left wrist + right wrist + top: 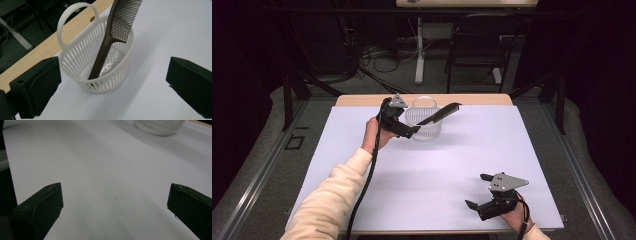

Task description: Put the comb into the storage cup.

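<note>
Because its handle end sits on the perforated floor while its toothed end leans over the rim, the comb (110, 47) stands slanted in the basket (117, 72), propped by the wall and not by any jaw. It looks put away, so the work in hand seems done or nearly so, judging from how it rests. From above, the comb's teeth stick out past the basket's right edge, and that overhang could tip a light basket if it is knocked.

White and slotted, the basket has a loop handle on its far side and stands near the far edge of the white table (422, 170), close to the bare wooden strip.

Just beside the basket on its left, the left gripper (412, 131) has its jaws spread wide with nothing between them; in its own view the basket and comb sit in the gap, clear of both pads.

Well apart, near the table's front right corner, the right gripper (479, 192) is also wide open and empty, parked low over bare surface, most likely so that it keeps out of the way.
</note>
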`<state>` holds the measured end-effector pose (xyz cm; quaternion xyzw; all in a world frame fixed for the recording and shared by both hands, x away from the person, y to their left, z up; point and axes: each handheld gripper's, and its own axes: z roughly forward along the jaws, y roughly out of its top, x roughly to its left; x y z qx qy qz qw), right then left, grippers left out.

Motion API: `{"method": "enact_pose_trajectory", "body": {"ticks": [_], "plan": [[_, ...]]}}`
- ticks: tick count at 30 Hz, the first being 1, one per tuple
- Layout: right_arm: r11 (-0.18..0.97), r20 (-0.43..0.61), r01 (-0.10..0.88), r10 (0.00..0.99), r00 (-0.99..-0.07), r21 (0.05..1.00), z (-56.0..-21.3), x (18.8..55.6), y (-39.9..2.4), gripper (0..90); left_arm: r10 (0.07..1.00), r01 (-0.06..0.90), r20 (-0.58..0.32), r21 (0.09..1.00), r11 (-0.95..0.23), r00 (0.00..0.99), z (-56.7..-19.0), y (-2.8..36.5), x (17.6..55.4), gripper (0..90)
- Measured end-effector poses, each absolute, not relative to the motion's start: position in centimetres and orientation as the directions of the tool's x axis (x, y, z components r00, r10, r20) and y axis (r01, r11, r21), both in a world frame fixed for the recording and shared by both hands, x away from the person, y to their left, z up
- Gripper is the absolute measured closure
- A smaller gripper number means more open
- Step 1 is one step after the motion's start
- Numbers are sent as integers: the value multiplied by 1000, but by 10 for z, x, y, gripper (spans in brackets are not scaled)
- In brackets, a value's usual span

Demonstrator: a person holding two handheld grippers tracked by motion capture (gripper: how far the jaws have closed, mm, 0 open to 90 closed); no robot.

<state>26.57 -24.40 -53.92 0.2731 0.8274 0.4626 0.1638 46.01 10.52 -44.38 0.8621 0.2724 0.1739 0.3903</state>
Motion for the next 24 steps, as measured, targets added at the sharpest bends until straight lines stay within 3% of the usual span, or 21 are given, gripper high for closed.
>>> {"method": "enact_pose_trajectory", "body": {"ticks": [24], "plan": [[421, -19, 298, 603, -798, 857, -539, 266, -244, 0, 656, 363, 80, 779, -511, 751, -444, 151, 407, 0]]}}
